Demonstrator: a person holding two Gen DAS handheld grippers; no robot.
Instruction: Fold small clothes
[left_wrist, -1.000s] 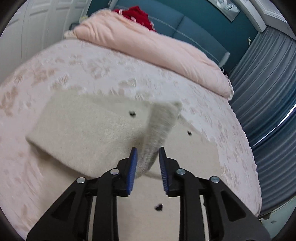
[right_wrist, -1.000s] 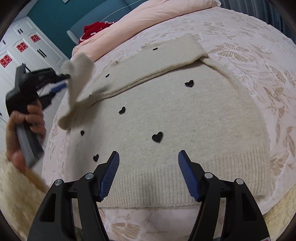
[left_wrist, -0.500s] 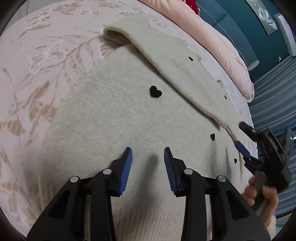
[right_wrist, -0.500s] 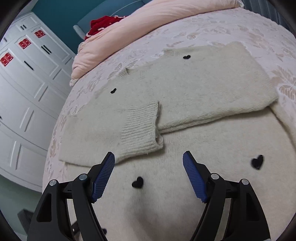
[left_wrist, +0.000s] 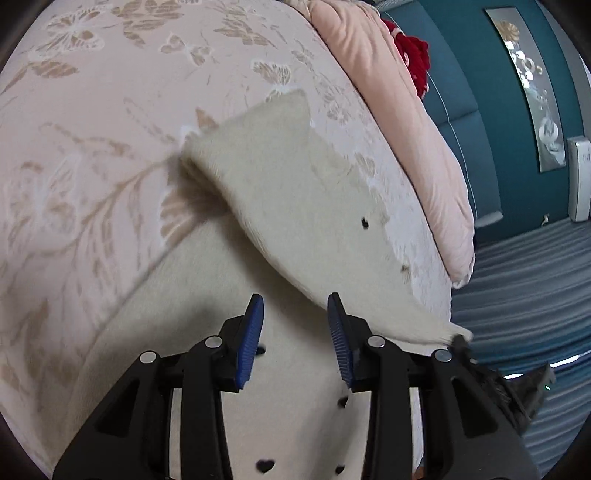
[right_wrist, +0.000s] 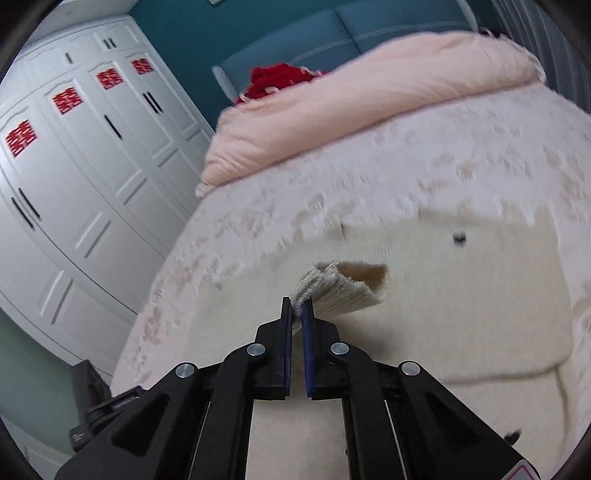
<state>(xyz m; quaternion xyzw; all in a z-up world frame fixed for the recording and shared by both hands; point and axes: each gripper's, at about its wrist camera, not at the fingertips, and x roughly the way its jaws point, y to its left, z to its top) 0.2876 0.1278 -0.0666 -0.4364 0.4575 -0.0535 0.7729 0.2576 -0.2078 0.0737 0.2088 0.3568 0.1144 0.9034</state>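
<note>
The cream sweater (left_wrist: 288, 206) lies spread on the bed (left_wrist: 92, 110) with its sleeve cuff (right_wrist: 340, 288) clamped in the right gripper (right_wrist: 296, 314), so this looks like the sleeve fold, next needing a carry across, while the left gripper (left_wrist: 295, 325) hovers parted above the body.

Both tools share one build. The left tongs (left_wrist: 295, 332) have angular black plastic arms with triangular cut-outs, round silver screw heads at the joints and ribbed blue pads (left_wrist: 253, 332). The right tongs (right_wrist: 296, 317) match, with a red-edged sticker at the frame's lower right corner.
</note>
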